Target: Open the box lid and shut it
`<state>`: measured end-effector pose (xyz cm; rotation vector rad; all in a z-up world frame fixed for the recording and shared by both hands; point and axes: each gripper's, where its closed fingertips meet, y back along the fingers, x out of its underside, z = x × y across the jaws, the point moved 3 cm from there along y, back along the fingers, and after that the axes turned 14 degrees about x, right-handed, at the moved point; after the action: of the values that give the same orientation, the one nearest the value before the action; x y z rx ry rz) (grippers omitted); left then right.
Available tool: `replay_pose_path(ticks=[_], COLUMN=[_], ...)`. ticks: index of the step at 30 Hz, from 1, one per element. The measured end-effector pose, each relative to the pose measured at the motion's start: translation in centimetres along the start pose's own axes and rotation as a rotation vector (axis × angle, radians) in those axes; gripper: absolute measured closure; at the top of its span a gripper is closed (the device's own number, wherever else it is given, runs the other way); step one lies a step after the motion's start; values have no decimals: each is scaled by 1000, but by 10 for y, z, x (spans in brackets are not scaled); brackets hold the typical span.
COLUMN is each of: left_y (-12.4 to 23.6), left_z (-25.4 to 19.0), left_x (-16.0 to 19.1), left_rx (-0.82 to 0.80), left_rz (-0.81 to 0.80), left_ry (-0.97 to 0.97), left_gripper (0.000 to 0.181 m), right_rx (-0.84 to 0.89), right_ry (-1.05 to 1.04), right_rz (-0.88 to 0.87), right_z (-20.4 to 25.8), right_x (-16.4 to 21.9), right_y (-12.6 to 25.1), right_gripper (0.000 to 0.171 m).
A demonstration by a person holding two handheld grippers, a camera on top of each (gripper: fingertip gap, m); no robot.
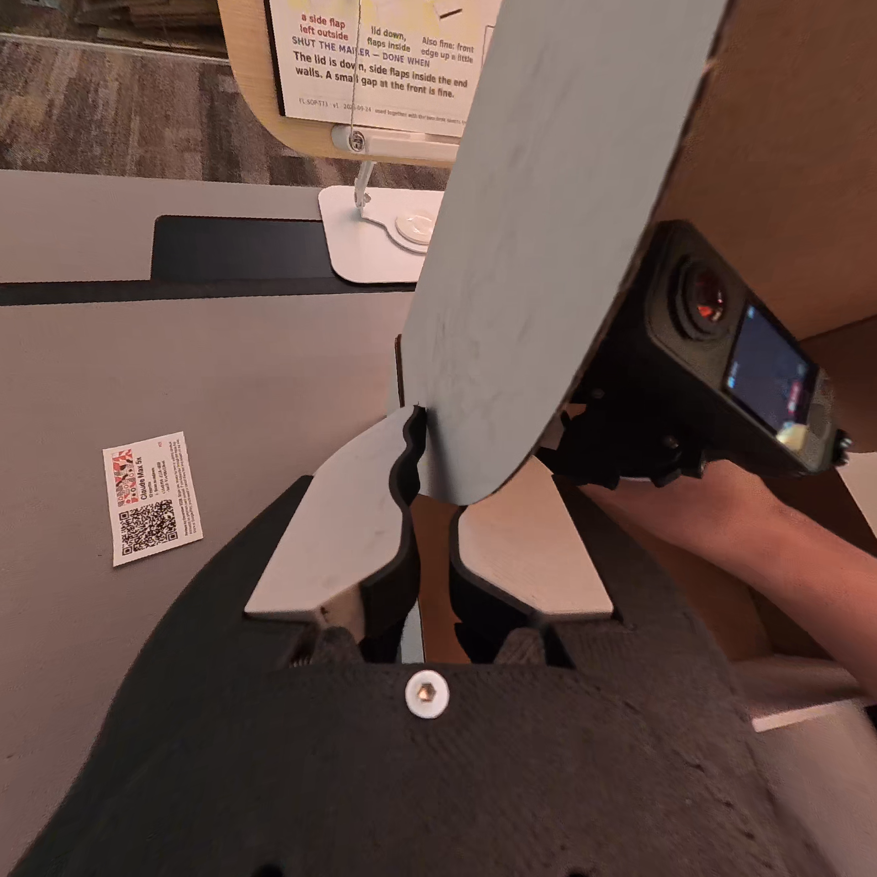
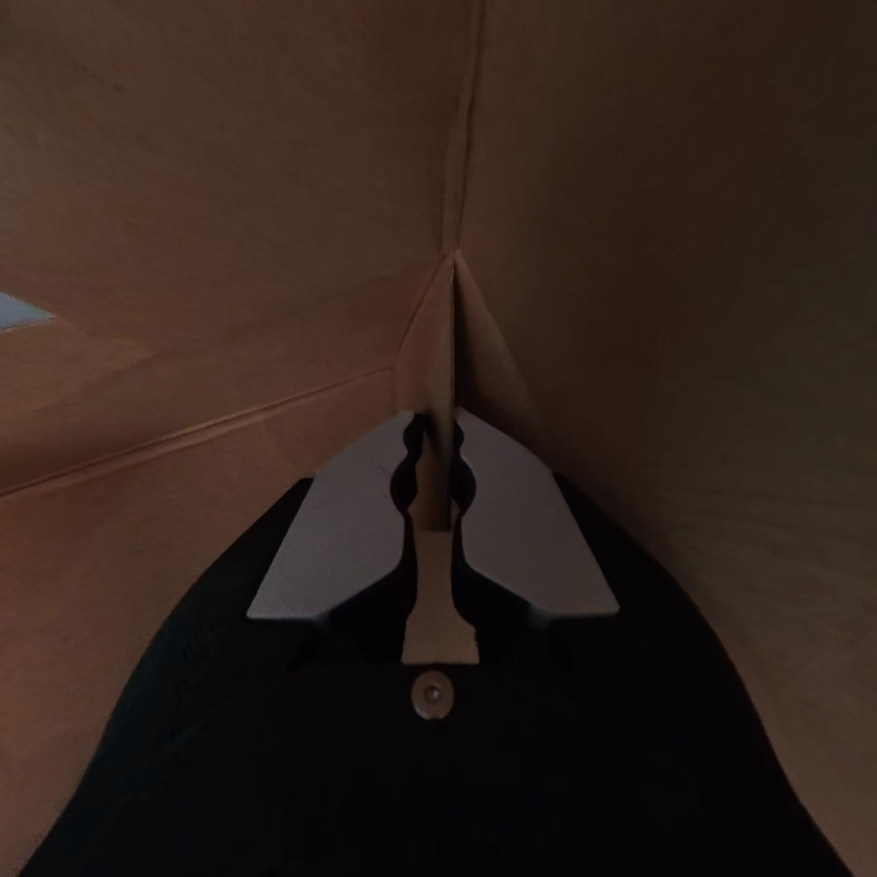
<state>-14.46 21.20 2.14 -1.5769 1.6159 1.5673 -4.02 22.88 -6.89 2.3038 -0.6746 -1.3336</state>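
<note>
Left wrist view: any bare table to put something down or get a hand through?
Free: grey table between the black strip and the printed card, plus the stretch nearer than the card. Crowded: right side, filled by the raised box lid, the left gripper, the right gripper's camera and a forearm. The white stand base takes the far middle.

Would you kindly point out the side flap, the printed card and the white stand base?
side flap (image 1: pixel 522 237), left wrist view, on its grey outer face.
printed card (image 1: pixel 152 498), left wrist view, on its middle.
white stand base (image 1: pixel 365 237), left wrist view, on its flat plate.
</note>
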Motion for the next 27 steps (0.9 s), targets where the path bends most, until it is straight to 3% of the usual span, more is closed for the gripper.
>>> replay_pose_path(ticks=[4, 8, 14, 19, 23, 27], left_y=[-1, -2, 12, 53, 79, 34], left_z=[0, -2, -2, -17, -80, -165], left_x=[4, 8, 2, -7, -23, -12], left_rx=[7, 35, 38, -2, 104, 365], left_rz=[-2, -6, -111, -189, -273, -161], left_ry=[3, 14, -19, -123, -320, -565], left_gripper=[171, 167, 140, 138, 143, 147], right_rx=[67, 41, 8, 269, 516, 442], right_ry=[106, 141, 12, -220, -433, -598], right_rz=[-22, -85, -307, -530, -556, -470], right_z=[-2, 8, 10, -72, -145, -159], right_x=[-6, -11, -16, 9, 63, 90], right_y=[22, 71, 192, 305, 354, 333], right_gripper=[156, 148, 146, 145, 135, 116])
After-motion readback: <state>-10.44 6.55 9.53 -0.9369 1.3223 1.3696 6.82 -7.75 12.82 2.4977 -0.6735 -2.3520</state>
